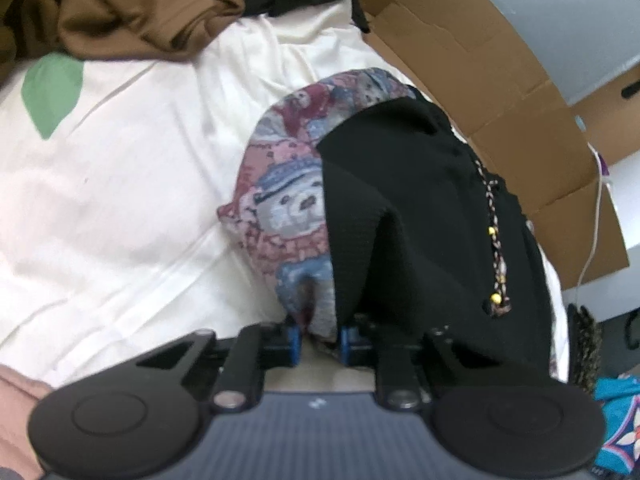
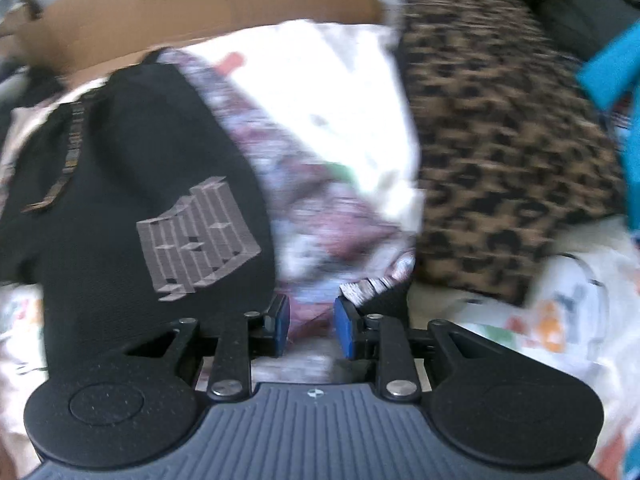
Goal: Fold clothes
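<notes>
A bear-print garment (image 1: 280, 200) lies on the white bed sheet (image 1: 120, 200), with black shorts (image 1: 420, 220) folded on top of it. A beaded drawstring (image 1: 496, 240) runs down the shorts. My left gripper (image 1: 320, 340) is shut on the near edge of the bear-print cloth, which is pinched between its blue pads. The right wrist view is blurred. There the black shorts (image 2: 140, 160) show a grey block logo (image 2: 196, 236). The bear-print garment (image 2: 320, 232) narrows down into my right gripper (image 2: 312, 328), whose pads close on the bunched cloth.
A brown garment (image 1: 120, 8) is heaped at the far left. Flattened cardboard (image 1: 500, 92) lines the bed's far side, with a white cable (image 1: 596, 232) beside it. A leopard-print cloth (image 2: 500, 140) lies to the right, and teal fabric (image 2: 612, 68) beyond it.
</notes>
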Demonstrator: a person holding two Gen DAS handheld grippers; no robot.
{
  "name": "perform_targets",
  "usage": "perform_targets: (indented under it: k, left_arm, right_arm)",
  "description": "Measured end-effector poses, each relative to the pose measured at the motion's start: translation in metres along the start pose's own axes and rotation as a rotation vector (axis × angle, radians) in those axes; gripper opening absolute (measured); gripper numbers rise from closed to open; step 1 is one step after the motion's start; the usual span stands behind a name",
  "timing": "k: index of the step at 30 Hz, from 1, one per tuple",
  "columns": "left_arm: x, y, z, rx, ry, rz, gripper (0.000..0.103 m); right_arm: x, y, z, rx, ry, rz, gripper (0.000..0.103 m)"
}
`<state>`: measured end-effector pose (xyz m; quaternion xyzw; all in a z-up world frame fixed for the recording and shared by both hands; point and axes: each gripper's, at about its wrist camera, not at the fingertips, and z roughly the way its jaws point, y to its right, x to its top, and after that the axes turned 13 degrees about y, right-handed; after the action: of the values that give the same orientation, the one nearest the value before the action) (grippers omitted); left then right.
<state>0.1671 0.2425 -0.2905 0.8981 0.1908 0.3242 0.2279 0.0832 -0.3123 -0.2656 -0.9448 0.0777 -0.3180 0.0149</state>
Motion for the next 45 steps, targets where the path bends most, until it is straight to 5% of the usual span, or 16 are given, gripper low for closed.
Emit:
perform_targets:
  k: [7,19,23,32,45]
  left_arm:
    - [0.0,-0.001,-0.021,-0.014,-0.02,-0.001,0.01]
    - [0.008,0.019,-0.069,-0.017,-0.108,0.025,0.008]
    - [0.012,0.019,-0.086,-0.01,-0.12,0.054,0.007]
    - [0.026,0.033,-0.124,-0.029,-0.112,0.175,0.004]
    - [0.024,0.024,-0.167,-0.019,-0.135,0.191,0.003]
  right_arm:
    - [-0.009,0.024,-0.001,-0.092,-0.02,0.025,0.032]
    - [-0.002,0.048,-0.028,-0.107,0.055,0.106,0.032]
    - [0.006,0.037,-0.033,-0.007,0.079,0.155,0.032]
    - [0.028,-0.035,-0.033,0.228,0.094,0.04,0.032]
    - [0.027,-0.109,-0.038,0.452,0.032,-0.042,0.032]
